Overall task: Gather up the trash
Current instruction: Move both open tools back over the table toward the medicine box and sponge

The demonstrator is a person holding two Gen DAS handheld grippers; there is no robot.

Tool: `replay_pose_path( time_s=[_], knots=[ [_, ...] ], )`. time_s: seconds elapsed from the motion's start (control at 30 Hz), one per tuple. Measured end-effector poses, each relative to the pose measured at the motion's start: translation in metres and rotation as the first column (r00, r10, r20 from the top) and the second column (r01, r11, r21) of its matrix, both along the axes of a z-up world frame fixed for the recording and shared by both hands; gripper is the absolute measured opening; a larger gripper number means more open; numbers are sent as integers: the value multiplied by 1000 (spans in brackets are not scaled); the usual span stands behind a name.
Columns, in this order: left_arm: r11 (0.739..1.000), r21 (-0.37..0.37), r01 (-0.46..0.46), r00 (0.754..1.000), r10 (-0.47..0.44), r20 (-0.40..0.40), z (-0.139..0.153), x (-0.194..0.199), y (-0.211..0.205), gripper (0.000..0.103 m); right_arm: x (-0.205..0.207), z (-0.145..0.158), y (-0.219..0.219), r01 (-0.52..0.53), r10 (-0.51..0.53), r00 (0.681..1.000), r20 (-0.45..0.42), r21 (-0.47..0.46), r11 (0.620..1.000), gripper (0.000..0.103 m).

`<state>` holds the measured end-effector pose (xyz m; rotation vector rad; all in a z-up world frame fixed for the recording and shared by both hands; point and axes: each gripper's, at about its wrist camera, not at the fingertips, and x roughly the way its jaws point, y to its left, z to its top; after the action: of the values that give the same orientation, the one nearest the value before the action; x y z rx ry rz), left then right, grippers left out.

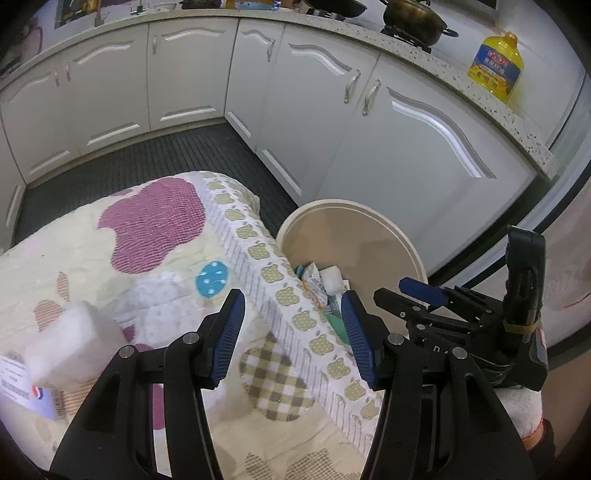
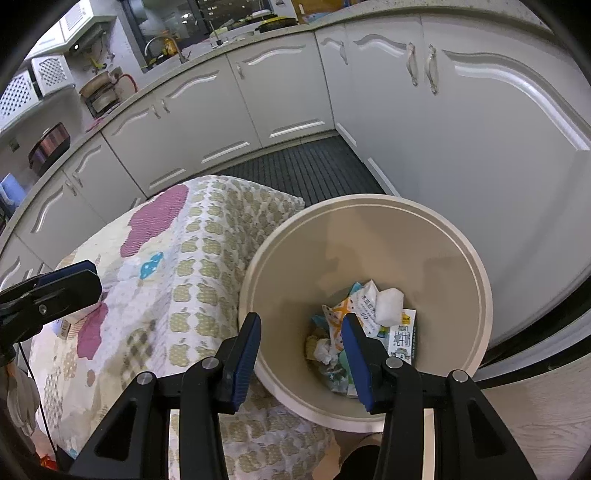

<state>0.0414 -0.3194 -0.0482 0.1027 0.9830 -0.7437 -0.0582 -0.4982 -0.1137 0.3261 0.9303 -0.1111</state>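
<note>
A beige round bin (image 2: pixel 476 273) stands on the floor beside a table covered by an apple-patterned cloth (image 2: pixel 192 266). In the bin lie several pieces of trash: wrappers, a white sponge block (image 2: pixel 391 301), crumpled paper and a milk carton (image 2: pixel 402 338). My right gripper (image 2: pixel 301 360) is open and empty above the bin's near rim. My left gripper (image 1: pixel 291 338) is open and empty above the table's right edge. A white sponge block (image 1: pixel 72 345) and a small carton (image 1: pixel 22 387) lie on the cloth at the left. The bin (image 1: pixel 373 236) shows in the left wrist view too.
White kitchen cabinets (image 1: pixel 295 103) run around behind, with a dark ribbed floor mat (image 1: pixel 155 158). On the counter stand a yellow oil bottle (image 1: pixel 496 66) and a dark pot (image 1: pixel 413 20). The right gripper's body (image 1: pixel 480 325) sits close to the right of my left gripper.
</note>
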Motion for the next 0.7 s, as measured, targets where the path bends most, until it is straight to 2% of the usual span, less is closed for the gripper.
replay_pose_path(
  time_s=[0.4,0.7],
  knots=[
    [1000,-1,-31,999,31,15,8,-2,31,53,2,13,24,-46,47,999,19,-10,999,50],
    [998,-9,-63,998,63,8,11,0,55,53,7,20,44,-86,87,996,27,-21,996,51]
  ],
)
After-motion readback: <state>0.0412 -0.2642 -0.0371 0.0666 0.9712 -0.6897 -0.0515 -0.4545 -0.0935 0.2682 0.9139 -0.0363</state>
